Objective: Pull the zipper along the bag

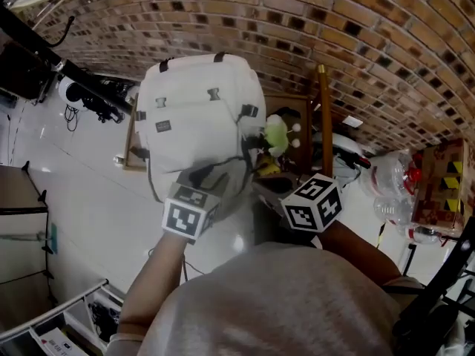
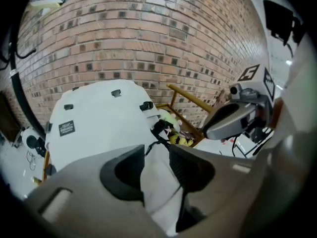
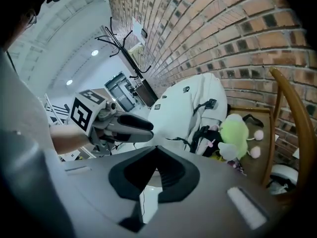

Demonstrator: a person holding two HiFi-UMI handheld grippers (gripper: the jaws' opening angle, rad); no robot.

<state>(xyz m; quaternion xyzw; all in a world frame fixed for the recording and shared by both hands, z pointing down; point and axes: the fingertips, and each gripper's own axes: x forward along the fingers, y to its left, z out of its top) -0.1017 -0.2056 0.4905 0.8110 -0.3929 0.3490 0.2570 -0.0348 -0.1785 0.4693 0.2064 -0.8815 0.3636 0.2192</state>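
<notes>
Two handheld claws hover before a white backpack, which stands upright on the left side of a wooden chair seat, against a brick wall. The left gripper is spread, with bag cloth showing in its gap but not pinched. The right gripper is pressed together and empty. The bag looks soft, light and floppy, so one claw should probably brace the cloth near the zip while the other takes the small pull. Its pockets look closed and their contents are unseen. A green plush toy lies at the seat's right.
</notes>
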